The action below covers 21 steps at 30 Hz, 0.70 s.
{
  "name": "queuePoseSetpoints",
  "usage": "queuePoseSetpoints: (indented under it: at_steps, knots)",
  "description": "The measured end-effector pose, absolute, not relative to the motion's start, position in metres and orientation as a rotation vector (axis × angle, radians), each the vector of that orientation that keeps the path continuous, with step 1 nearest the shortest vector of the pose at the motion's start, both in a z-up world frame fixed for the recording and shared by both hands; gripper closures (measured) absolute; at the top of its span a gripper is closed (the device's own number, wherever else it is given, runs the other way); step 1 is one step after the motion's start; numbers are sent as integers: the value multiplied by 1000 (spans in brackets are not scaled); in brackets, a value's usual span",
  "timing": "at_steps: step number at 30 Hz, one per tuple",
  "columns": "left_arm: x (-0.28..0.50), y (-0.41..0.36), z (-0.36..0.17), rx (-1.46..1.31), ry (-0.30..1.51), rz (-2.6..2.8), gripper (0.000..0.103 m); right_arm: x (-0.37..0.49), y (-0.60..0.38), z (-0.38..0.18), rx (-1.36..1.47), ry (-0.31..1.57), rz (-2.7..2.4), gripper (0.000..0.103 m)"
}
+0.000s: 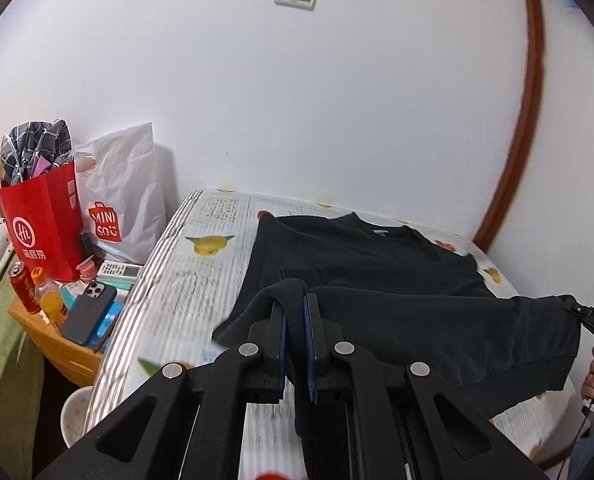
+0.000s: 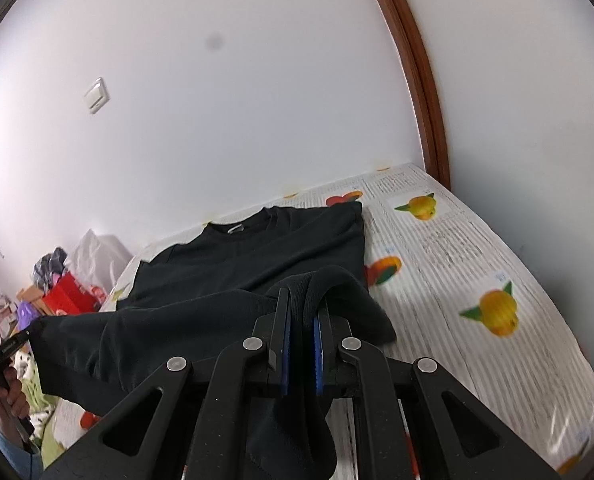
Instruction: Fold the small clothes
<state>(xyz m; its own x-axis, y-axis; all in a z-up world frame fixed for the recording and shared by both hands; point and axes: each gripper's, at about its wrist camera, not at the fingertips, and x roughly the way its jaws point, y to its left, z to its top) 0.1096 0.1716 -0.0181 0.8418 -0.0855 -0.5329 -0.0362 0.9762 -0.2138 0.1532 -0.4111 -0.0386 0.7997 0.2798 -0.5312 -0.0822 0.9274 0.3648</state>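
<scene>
Left gripper clamped on black shirt hem, right gripper likewise, fingertips cloth-covered

Right gripper pinches the black shirt over the bed.

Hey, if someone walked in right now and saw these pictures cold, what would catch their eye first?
The black shirt spread on the fruit-print bedsheet, its near hem lifted, with the left gripper and right gripper each shut on a corner. Next, the red shopping bag on the cluttered bedside table at left.
</scene>
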Motion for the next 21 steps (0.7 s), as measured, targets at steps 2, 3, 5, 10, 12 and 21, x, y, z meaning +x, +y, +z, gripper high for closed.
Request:
queuePoseSetpoints:
  at_steps: [2,3,5,10,12,21]
  knots:
    - [127,171,-19,-218,579,-11,95,169,-409,-38,348,618,200,94]
    - [138,171,-19,-218,586,-5,95,182,-406,-38,356,621,200,94]
    - [156,170,-21,-220,600,3,95,198,-402,-38,355,628,199,94]
    - [204,171,-40,-227,663,33,95,248,-390,-53,327,663,193,94]
    - [224,173,-53,-234,706,45,95,267,-388,-65,325,685,187,94]
    - [263,173,-95,-205,806,99,94,319,-385,-116,312,801,145,94]
